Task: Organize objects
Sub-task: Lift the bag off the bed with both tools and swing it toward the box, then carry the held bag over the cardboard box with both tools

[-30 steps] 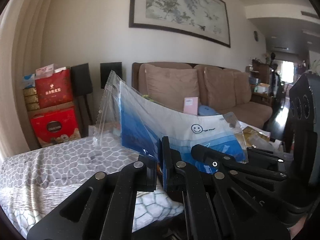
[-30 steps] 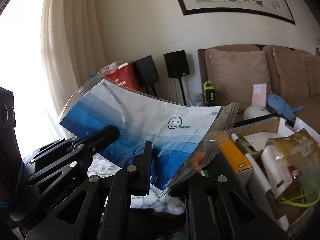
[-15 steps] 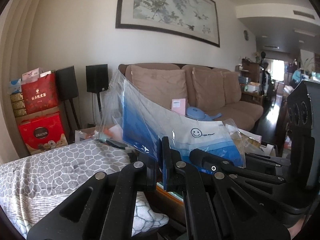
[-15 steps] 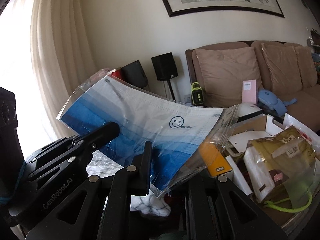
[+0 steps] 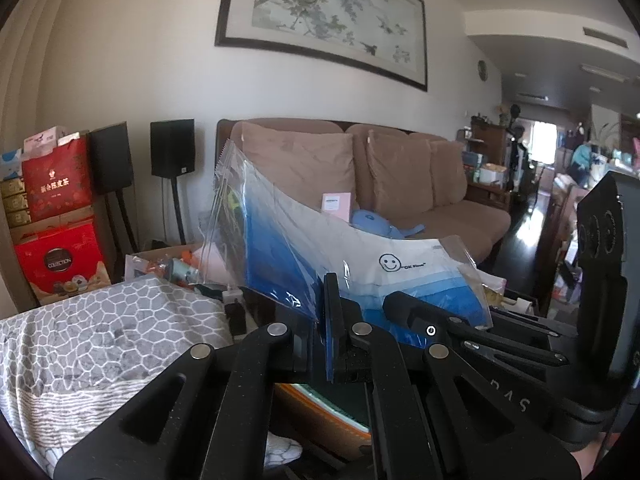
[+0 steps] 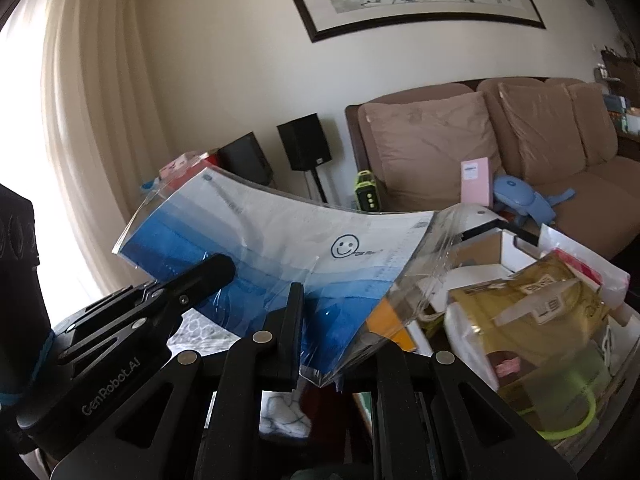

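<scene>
A clear zip bag of blue-and-white face masks with a smiley print [image 5: 400,264] [image 6: 280,232] hangs in the air between both grippers. My left gripper [image 5: 325,320] is shut on the bag's lower edge near its left half. My right gripper [image 6: 320,344] is shut on the bag's lower right corner, and the plastic hides its right finger. Each gripper shows in the other's view: the right gripper [image 5: 394,302] lies close on the right, and the left gripper [image 6: 216,270] reaches in from the left against the bag's blue part.
An open cardboard box [image 6: 508,248] packed with things, with a yellowish packet [image 6: 540,312] in front of it, sits low on the right. A grey patterned cloth [image 5: 100,332] lies low on the left. Behind are a brown sofa [image 5: 400,184], speakers and red gift boxes [image 5: 60,256].
Both grippers have carried the mask bag to the right; the room slides left in both views. The patterned cloth falls back to the left and the box of things comes closer.
</scene>
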`<action>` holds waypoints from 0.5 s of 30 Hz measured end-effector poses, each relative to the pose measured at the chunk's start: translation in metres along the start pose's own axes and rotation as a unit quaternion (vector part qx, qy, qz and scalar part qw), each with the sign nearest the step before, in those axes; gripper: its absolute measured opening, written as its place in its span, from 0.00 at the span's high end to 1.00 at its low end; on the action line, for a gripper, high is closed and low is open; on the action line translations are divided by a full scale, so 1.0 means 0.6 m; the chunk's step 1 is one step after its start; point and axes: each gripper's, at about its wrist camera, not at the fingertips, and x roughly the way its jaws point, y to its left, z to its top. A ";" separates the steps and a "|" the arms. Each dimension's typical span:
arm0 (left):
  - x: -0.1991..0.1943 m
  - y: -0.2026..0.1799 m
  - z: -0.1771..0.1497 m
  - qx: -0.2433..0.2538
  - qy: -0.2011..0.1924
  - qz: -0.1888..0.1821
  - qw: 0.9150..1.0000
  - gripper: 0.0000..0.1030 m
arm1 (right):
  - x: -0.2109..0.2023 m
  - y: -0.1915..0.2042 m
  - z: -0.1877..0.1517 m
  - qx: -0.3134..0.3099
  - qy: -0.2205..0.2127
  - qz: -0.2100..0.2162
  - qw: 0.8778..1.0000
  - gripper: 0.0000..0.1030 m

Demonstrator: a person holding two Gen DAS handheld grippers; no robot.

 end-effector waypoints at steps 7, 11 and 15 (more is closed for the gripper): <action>0.009 -0.024 0.004 -0.006 0.000 -0.015 1.000 0.97 | -0.012 -0.029 0.008 0.013 -0.010 -0.015 1.000 0.88; 0.019 -0.036 0.006 -0.008 -0.002 -0.018 1.000 0.97 | -0.017 -0.042 0.011 0.020 -0.016 -0.022 0.999 0.88; 0.031 -0.050 0.006 -0.013 -0.002 -0.020 1.000 0.97 | -0.023 -0.058 0.015 0.027 -0.020 -0.034 0.999 0.88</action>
